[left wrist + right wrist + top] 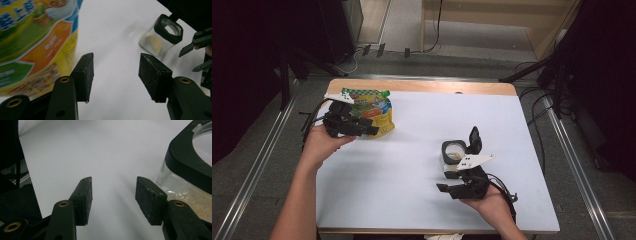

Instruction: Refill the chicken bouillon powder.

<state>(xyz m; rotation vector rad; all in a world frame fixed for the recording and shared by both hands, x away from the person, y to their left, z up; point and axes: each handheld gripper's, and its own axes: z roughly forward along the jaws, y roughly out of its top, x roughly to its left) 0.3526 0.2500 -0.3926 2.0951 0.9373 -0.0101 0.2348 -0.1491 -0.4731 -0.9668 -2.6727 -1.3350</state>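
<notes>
Both grippers part-open, empty: left gripper (pixel 115 75) just beside snack bag (pixel 32 42); right gripper (pixel 113 200) beside jar (pixel 190 177).

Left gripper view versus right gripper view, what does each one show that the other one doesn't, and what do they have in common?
Left gripper view alone: the colourful snack bag beside the left gripper, the whole clear jar with its black-rimmed open mouth, and the other gripper beyond it. Right gripper view alone: the jar up close beside the right gripper, crumbs on its bottom. Both: open, empty jaws over the white table, and that jar.
</notes>
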